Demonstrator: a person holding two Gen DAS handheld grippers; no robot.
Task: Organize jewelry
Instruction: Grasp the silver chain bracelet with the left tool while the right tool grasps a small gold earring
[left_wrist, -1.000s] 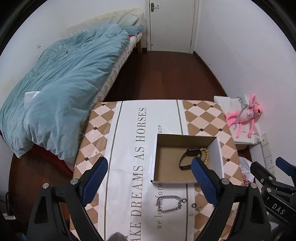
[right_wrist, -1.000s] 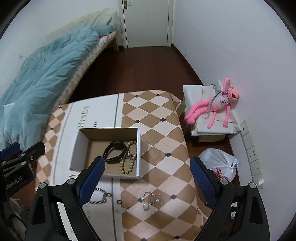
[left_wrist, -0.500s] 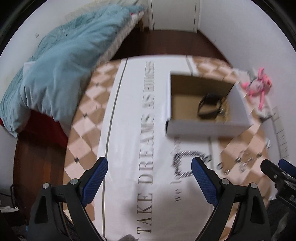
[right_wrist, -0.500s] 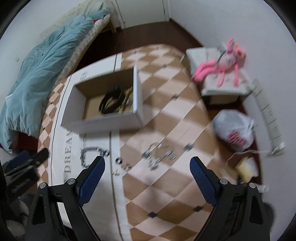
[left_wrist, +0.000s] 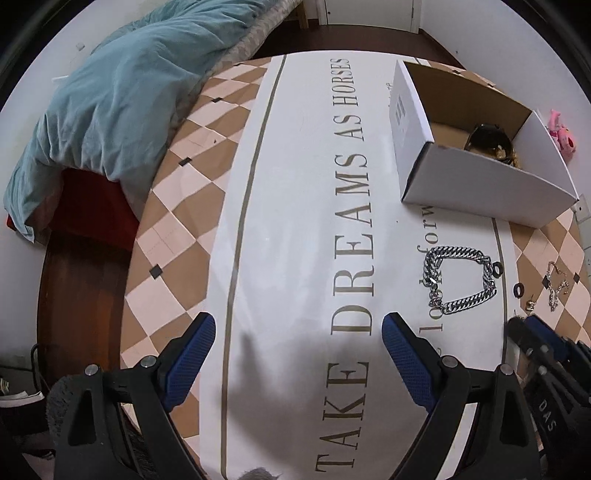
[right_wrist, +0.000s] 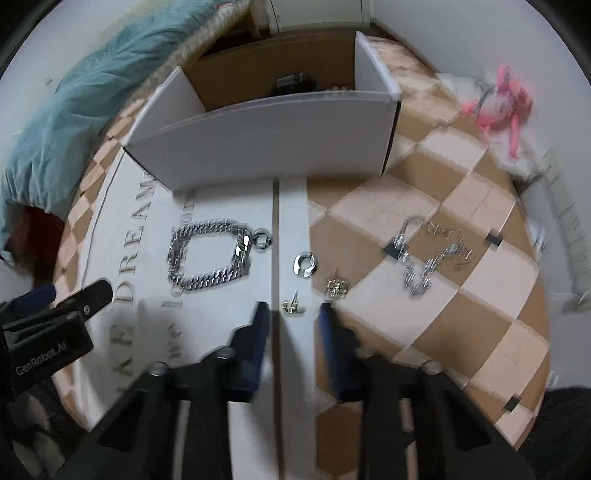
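My right tool (right_wrist: 291, 314) is closing around a small gold ear stud (right_wrist: 291, 307) just below the heavy silver curb-chain bracelet (right_wrist: 210, 254); my left tool (left_wrist: 299, 354) gapes wide, empty.

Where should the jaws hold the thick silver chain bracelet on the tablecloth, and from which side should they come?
Probably from above, across one straight side of the thick silver chain bracelet. It lies flat as an open loop, so one jaw can go inside and one outside.
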